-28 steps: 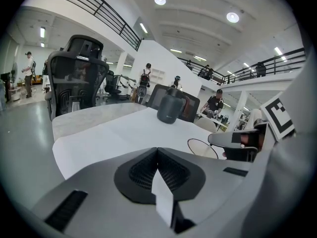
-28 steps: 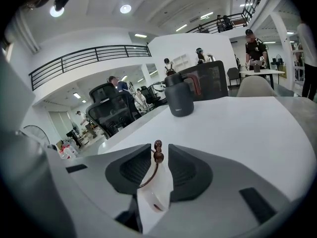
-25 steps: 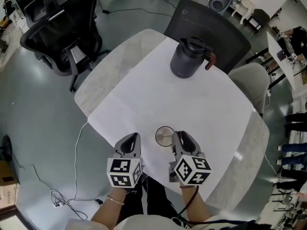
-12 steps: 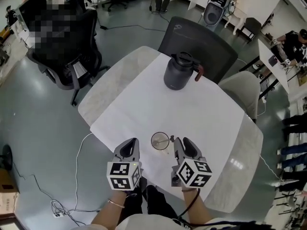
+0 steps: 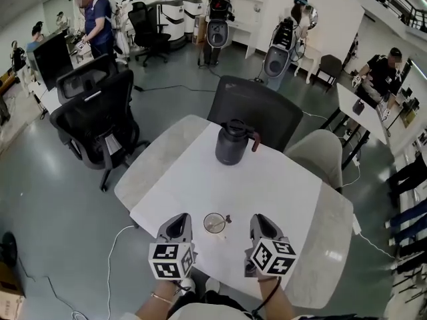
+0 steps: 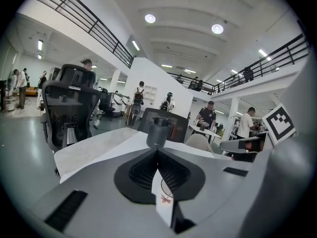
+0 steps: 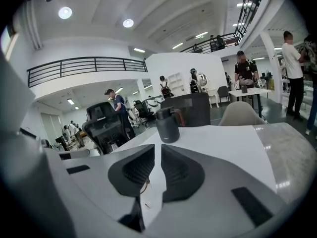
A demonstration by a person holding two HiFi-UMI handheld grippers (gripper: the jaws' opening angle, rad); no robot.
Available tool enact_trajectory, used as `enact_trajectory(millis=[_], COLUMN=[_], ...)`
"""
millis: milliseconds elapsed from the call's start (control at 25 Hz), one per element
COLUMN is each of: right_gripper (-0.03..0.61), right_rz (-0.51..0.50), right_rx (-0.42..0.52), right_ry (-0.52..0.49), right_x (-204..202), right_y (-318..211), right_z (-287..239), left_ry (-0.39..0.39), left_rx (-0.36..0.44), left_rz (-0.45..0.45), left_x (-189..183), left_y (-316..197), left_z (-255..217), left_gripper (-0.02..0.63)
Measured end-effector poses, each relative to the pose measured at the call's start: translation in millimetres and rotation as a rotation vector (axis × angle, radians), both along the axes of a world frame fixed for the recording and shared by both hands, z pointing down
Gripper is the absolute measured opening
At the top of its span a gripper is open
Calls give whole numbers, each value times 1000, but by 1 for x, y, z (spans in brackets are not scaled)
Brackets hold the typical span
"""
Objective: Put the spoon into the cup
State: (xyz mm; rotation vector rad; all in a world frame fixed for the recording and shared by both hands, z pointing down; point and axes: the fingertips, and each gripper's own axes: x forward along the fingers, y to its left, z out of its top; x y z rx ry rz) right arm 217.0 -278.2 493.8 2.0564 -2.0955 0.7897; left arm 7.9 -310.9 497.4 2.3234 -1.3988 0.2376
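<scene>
Far left: black mesh office chair (image 5: pixel 100 122) on a glossy grey floor (image 5: pixel 47 199). The table (image 5: pixel 143 179) is a rounded square of pale marble-look stone, w/ a smooth white sheet (image 5: pixel 287 179) laid askew over it.

Left gripper (image 5: pixel 180 217), grey plastic w/ ribbed black pads, hovers at the near edge. Its jaw tips meet & it has hold of nothing; the slit below the tips shows only sheet.

Just right of it, betw. the two tools, stands the cup (image 5: pixel 213 223): small, round, clear glass. The spoon (image 5: pixel 226 219) is in the cup, thin handle leaning out over the right rim. It's prob. metal, but too small to be sure.

Further back, centre: squat dark matte jug (image 5: pixel 231 143) w/ lid & reddish-brown handle, in front of a dark chair back (image 5: pixel 257 105).

Right gripper (image 5: pixel 260 220): jaws have just been closing & are now a narrow slit apart, nothing betw. them, only sheet seen thru.

Right of the table: beige rounded chair (image 5: pixel 323 153).

Vs 1 sec ago: the right gripper's tip was just beside the cup's rim; now both tools are clear of it. The table looks smaller & more of the room is in view.
</scene>
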Motion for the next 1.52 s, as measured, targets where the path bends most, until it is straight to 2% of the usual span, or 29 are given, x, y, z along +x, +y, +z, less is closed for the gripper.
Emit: enact_trajectory(millis=[280, 680, 1520], right_gripper=[34, 31, 31], right_rz=[-10, -15, -32], right_rx=[61, 98, 93], right_ry=[49, 134, 120], right_x=[11, 22, 25], right_y=[4, 1, 3], right_z=[-31, -47, -44], left_ry=[10, 1, -12], left_rx=[59, 83, 85], left_rz=[0, 4, 21], left_x=[8, 15, 27], left_y=[-8, -10, -4], left_z=[-24, -28, -30], left_gripper=[18, 18, 18])
